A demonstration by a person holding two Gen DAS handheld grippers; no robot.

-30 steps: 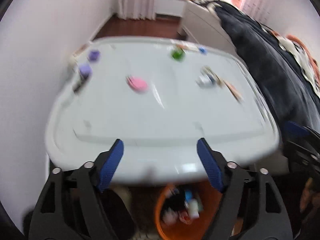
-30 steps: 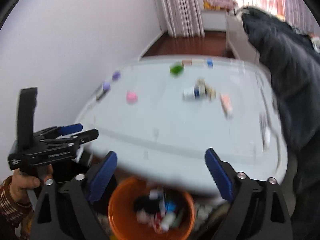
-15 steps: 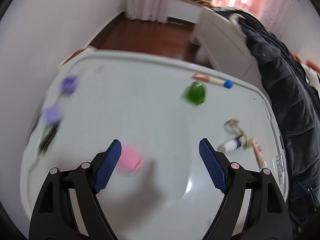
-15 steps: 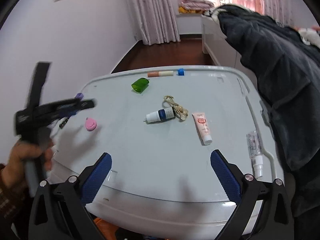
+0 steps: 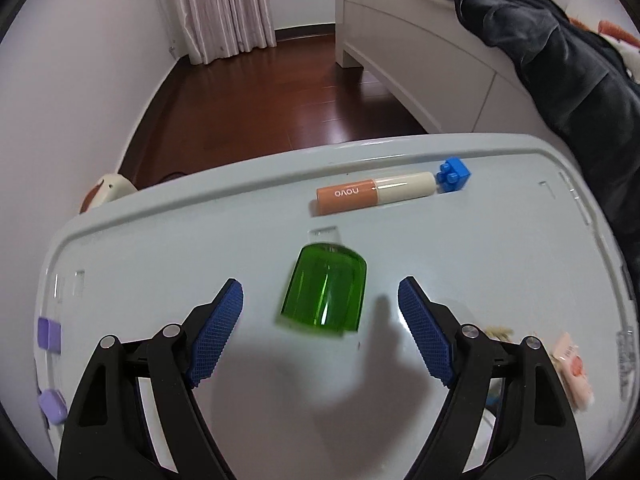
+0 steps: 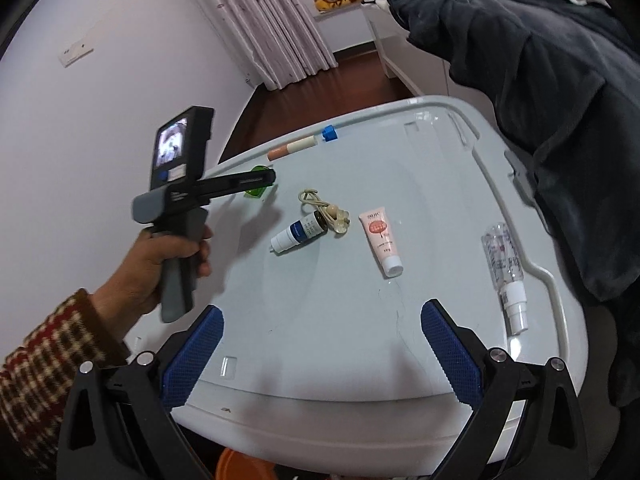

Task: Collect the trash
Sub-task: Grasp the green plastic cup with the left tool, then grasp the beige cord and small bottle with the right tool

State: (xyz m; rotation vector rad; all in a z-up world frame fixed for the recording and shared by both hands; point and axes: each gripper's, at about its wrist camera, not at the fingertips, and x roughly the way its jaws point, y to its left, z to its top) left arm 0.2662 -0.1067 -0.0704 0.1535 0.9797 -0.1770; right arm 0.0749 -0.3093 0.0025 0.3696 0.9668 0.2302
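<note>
Blue pads of the left claw are spread wide either side of the green cap, untouched, presumably lined up for a grasp. Translucent and lying tilted, it is found near the table's far edge. The right claw is held open at the near edge.

In the right wrist view, the left gripper's bar hides most of the green cap. An orange bin shows only as a sliver under the table's near edge. In the left wrist view, the pink tube and the hair tie are partly hidden behind the right finger. Two purple pieces at the left edge are too distorted to identify.
</note>
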